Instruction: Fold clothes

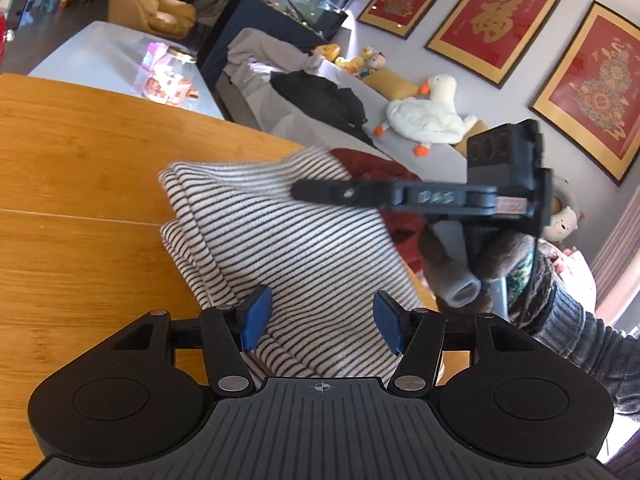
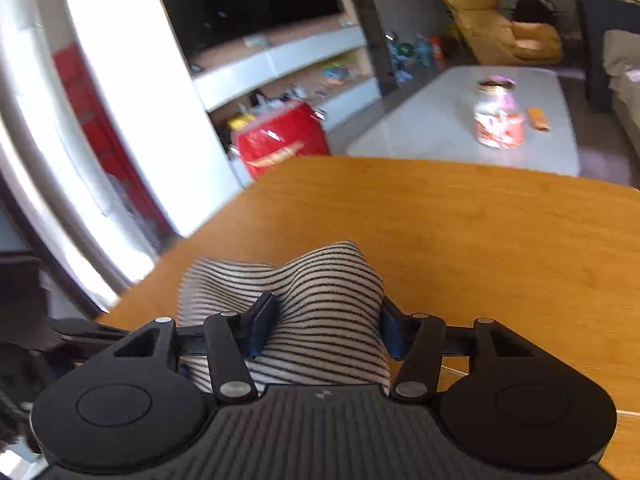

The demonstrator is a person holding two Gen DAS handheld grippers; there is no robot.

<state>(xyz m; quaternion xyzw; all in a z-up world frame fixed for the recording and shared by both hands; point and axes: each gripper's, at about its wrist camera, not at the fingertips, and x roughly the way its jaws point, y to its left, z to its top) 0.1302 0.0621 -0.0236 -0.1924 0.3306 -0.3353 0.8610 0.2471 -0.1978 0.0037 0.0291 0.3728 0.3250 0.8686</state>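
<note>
Striped garment (image 1: 288, 240): white knit with thin dark horizontal stripes, folded into a thick multi-layer bundle. It lies on the wooden table (image 1: 80, 184), near its edge, with stacked fold edges visible along one side. In the right wrist view the fabric (image 2: 324, 304) bulges upward in a rounded hump.

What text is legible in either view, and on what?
"DAS", handwritten, a little blurred: on the right tool's black body.
One large gold Chinese character: middle red framed picture.
Print on the red bag and candy jar: too blurred to read.
</note>
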